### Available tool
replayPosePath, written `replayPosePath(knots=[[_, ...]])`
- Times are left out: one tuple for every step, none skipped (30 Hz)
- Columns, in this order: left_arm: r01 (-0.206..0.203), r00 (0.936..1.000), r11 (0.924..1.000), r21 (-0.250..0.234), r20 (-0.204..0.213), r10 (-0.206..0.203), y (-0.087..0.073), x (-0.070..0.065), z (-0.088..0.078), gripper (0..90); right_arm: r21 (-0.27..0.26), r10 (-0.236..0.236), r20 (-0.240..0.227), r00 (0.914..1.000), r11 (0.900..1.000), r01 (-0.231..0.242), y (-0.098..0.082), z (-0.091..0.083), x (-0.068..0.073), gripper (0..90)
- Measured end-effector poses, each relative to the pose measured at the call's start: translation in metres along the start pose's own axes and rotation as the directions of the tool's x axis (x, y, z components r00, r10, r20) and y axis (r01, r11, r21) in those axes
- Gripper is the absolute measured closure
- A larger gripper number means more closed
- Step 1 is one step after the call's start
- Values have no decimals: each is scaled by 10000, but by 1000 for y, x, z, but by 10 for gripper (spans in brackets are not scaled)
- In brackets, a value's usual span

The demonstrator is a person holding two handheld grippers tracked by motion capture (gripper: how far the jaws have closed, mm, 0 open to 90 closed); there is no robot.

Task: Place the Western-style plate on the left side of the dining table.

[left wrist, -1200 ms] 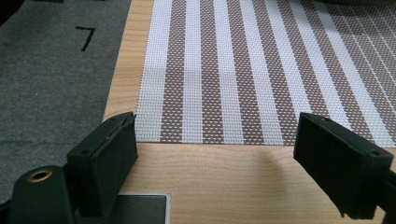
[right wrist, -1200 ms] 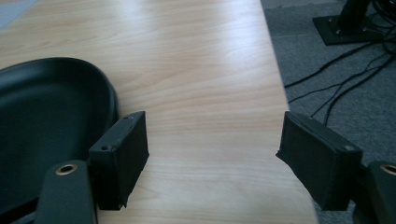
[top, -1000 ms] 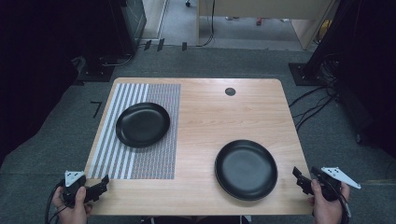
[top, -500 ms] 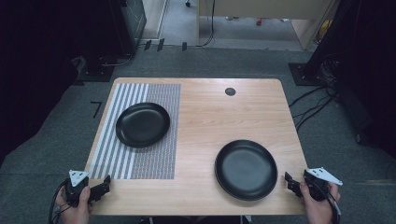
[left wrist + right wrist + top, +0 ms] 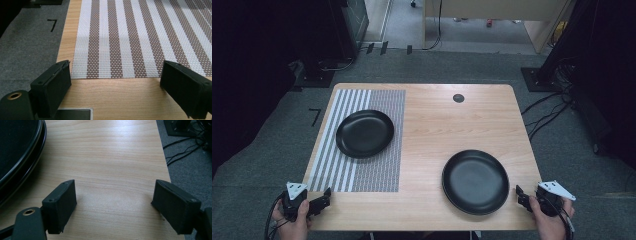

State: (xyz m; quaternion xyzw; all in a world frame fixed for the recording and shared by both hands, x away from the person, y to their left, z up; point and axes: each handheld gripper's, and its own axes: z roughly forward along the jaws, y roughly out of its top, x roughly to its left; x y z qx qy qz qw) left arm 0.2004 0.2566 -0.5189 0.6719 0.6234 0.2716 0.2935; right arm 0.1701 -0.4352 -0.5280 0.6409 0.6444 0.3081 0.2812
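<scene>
Two black plates lie on the wooden table point(image 5: 432, 120): one plate point(image 5: 364, 133) on the striped placemat point(image 5: 377, 172) at the left, the other plate point(image 5: 475, 181) on bare wood at the front right. My left gripper point(image 5: 323, 199) sits at the front left corner, just short of the mat. It is open, its jaws have just been opening, and only the mat's edge point(image 5: 130, 37) and wood lie ahead point(image 5: 116, 68). My right gripper point(image 5: 519, 195) is at the front right corner beside the right plate's rim point(image 5: 17, 152). It is open, still widening, with nothing between the jaws point(image 5: 114, 186).
A small black disc point(image 5: 458, 98) is set into the table near its far edge. Grey carpet surrounds the table, with cables point(image 5: 547, 110) on the floor to the right and dark equipment at both sides.
The right gripper has shifted a little left, in over the table's front right corner. The left gripper has stayed put. Both plates are unmoved.
</scene>
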Motion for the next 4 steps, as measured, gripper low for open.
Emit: replayPosePath(knots=[[3, 10000, 10000, -5, 3, -3, 0, 0, 0, 96, -16, 16, 15, 10000, 10000, -16, 0, 0, 0, 181], [4, 10000, 10000, -3, 2, -4, 0, 0, 0, 96, -25, 11, 21, 10000, 10000, -11, 0, 0, 0, 178], [2, 10000, 10000, -6, 3, -2, 0, 0, 0, 96, -20, 5, 14, 10000, 10000, -4, -1, 0, 0, 174], [-2, 10000, 10000, -8, 7, 2, 0, 0, 0, 96, -11, 1, 6, 10000, 10000, -1, 0, 0, 0, 168]])
